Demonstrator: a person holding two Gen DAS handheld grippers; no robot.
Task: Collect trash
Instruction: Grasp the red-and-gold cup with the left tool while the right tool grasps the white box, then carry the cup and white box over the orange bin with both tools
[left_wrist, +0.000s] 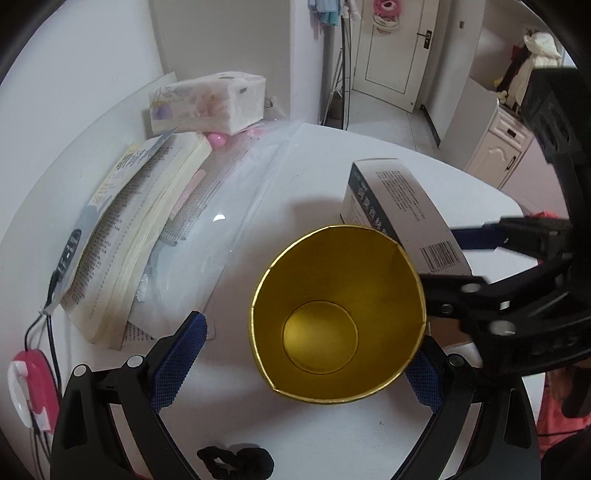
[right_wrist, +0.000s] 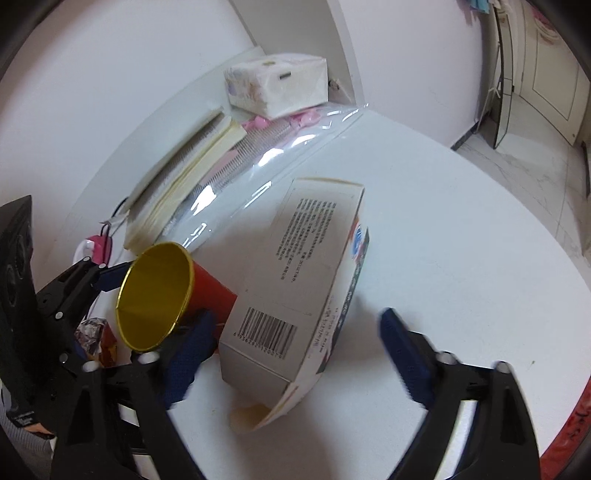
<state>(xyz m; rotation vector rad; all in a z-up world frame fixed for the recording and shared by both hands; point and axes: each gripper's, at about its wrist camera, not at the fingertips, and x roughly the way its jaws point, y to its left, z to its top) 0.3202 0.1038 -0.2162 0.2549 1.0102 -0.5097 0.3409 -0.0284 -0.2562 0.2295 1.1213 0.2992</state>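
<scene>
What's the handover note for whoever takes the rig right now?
Left gripper: open, fingers either side of the cup, not clamped.
Right gripper: open, straddling the box, nothing held.
Cup and box stand side by side on the table; a crumpled wrapper lies behind the cup.
Done: nothing visibly collected.
Left: grasp cup and box, then the wrapper; no bin in view.

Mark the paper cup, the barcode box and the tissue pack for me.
paper cup (left_wrist: 320, 338), left wrist view, gold inner bottom.
barcode box (right_wrist: 295, 266), right wrist view, printed top face.
tissue pack (left_wrist: 207, 101), left wrist view, front side.
</scene>
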